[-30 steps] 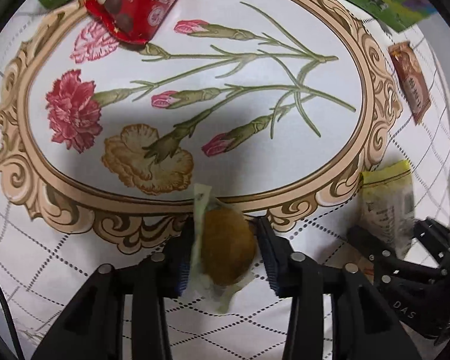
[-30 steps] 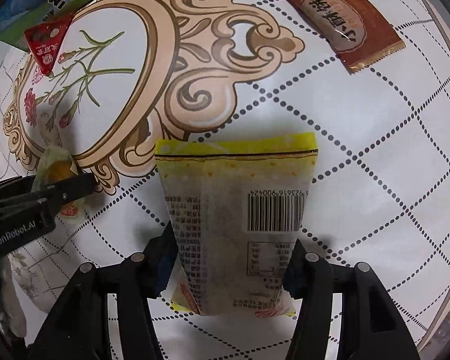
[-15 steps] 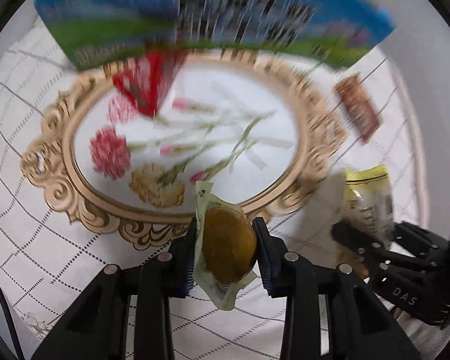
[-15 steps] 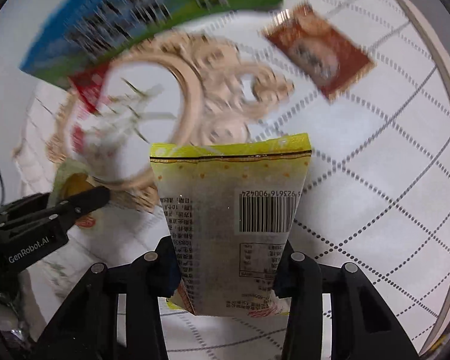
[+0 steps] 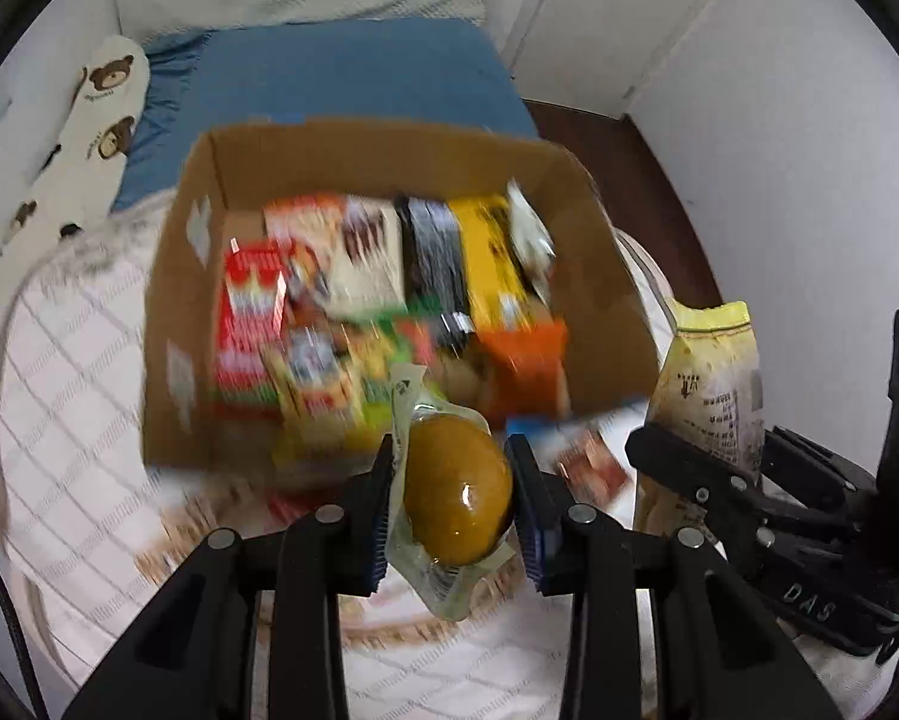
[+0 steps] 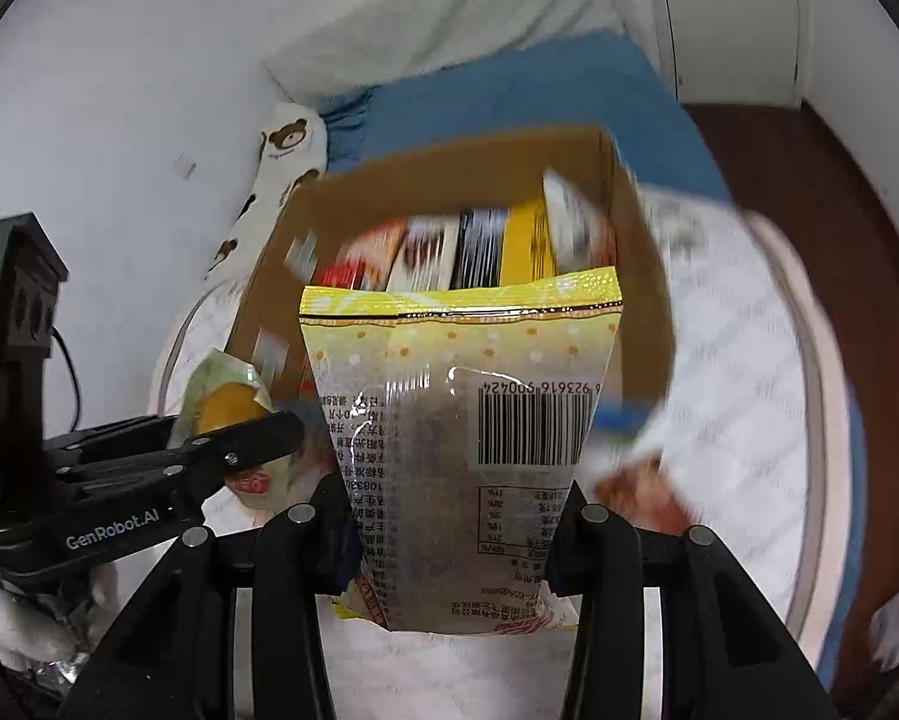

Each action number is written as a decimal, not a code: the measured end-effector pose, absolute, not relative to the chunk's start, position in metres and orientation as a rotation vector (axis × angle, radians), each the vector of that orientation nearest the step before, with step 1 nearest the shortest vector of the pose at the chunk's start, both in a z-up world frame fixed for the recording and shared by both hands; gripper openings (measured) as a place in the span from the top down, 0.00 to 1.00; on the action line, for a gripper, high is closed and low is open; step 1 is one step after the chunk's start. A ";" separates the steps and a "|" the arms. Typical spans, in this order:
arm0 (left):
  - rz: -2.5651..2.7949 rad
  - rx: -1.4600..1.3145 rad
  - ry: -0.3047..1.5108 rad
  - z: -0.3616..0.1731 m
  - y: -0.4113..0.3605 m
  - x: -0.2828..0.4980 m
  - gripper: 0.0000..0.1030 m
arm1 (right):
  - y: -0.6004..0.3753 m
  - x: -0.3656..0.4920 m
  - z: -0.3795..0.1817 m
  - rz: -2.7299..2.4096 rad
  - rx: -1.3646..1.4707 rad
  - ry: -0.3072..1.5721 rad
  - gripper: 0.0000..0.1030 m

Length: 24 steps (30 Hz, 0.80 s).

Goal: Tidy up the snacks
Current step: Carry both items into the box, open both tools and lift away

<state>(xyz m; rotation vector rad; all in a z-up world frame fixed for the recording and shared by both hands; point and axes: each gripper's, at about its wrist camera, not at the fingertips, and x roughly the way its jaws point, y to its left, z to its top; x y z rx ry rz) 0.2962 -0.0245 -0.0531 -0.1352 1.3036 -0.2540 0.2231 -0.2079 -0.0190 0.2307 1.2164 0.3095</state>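
Cardboard comes first: the open box (image 5: 389,300) stands on the white table (image 5: 77,396), already crowded with upright packets (image 5: 383,276), just ahead of both grippers. The right gripper (image 6: 455,516) is clamped on a yellow pouch (image 6: 461,420), held upright with its barcode facing the camera. The left gripper (image 5: 452,498) pinches a small wrapped egg (image 5: 455,498) across its middle. Both snacks hang in the air short of the box's near wall. To do this well, I'd lift each clear of that wall, find a free gap among the packets, lower the pouch edge-on, and release the egg low so it won't roll.
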 end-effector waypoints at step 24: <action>-0.051 -0.139 1.582 -0.182 0.018 0.461 0.20 | -0.129 0.435 -0.183 0.228 0.125 1.467 0.14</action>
